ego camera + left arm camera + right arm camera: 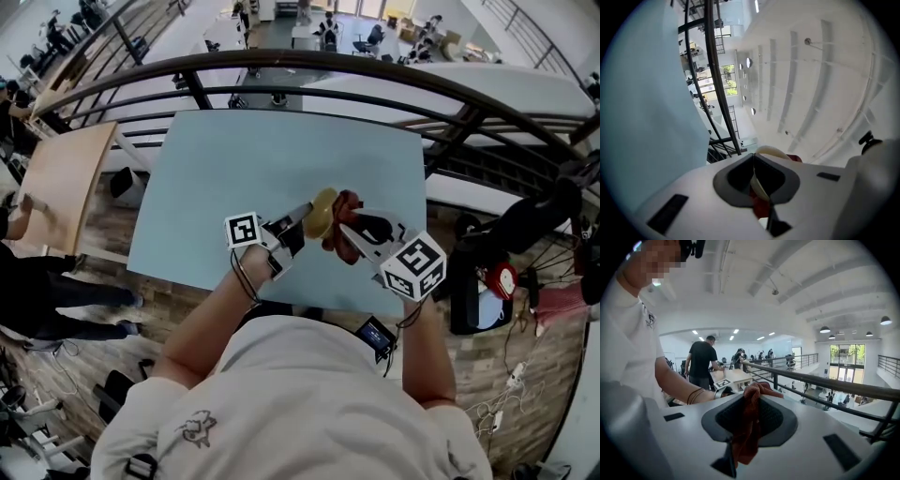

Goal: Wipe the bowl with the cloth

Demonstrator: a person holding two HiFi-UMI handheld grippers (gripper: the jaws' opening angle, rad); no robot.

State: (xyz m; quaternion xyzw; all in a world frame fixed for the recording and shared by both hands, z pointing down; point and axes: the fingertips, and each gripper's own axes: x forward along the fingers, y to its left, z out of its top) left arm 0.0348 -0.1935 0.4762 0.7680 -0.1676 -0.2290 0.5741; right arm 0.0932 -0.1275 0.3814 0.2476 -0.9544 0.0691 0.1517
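A small tan bowl is held up on edge above the pale blue table, with my left gripper shut on its rim. In the left gripper view the bowl's cream rim runs between the closed jaws. A reddish-brown cloth is bunched against the bowl's right side, and my right gripper is shut on it. In the right gripper view the cloth hangs pinched between the jaws, its top folding over above them.
A black metal railing curves past the table's far edge over a lower floor. A wooden table stands at the left, with people near it. Bags and cables lie on the floor at the right.
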